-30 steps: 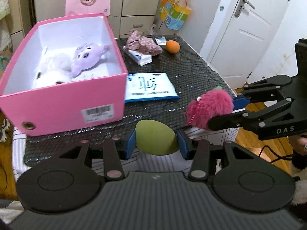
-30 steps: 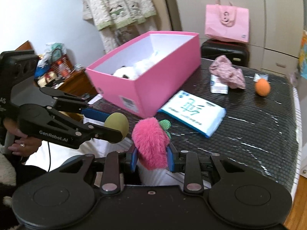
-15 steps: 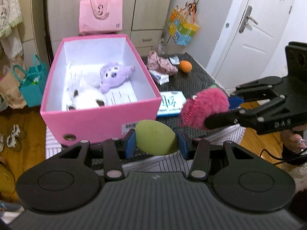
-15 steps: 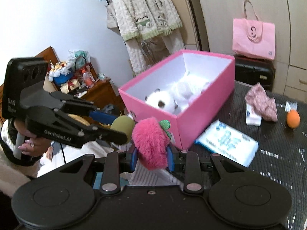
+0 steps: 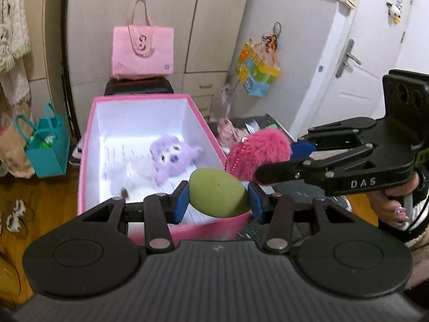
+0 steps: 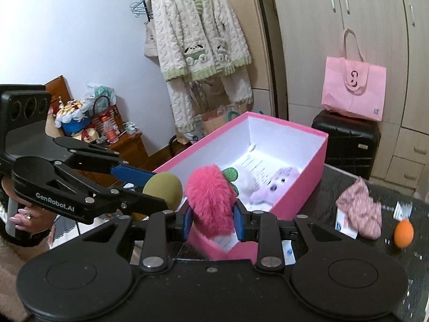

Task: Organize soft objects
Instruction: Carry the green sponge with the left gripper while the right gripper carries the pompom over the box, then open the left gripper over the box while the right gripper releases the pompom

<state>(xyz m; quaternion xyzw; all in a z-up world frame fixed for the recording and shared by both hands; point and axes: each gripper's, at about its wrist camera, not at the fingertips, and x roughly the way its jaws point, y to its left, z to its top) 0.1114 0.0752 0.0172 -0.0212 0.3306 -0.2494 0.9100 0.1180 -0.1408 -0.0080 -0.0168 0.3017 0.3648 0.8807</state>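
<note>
- Done: purple plush [image 5: 171, 158] and a white plush [image 6: 248, 178] lie in the pink box [image 5: 206, 131] on the counter [image 6: 335, 185].
- Left hand-held gripper [image 5: 218, 197] clamped on green sponge egg [image 5: 217, 197], long axis crosswise between the pads, over the box's near edge.
- Right hand-held gripper [image 6: 211, 220] clamped on pink fluffy strawberry [image 6: 210, 202], leaves pointing away, near the box's near corner.
- Left to do, apparently: release both; pink cloth [image 6: 362, 213] and orange ball [image 6: 403, 229] remain toward the counter's far edge.

A pink box [image 5: 206, 134] stands open, white inside. On its floor lies a purple plush toy [image 5: 171, 155], face up, with a white plush toy [image 6: 246, 178] beside it, blurred. A green egg-shaped sponge [image 5: 218, 197] is pinched between blue pads above the near end of the box, tilted. A pink furry ball [image 5: 261, 151] with a green leaf tuft [image 6: 230, 173] and a pink bead chain [image 5: 230, 161] is held above the box's near right corner, just beside the sponge.
</note>
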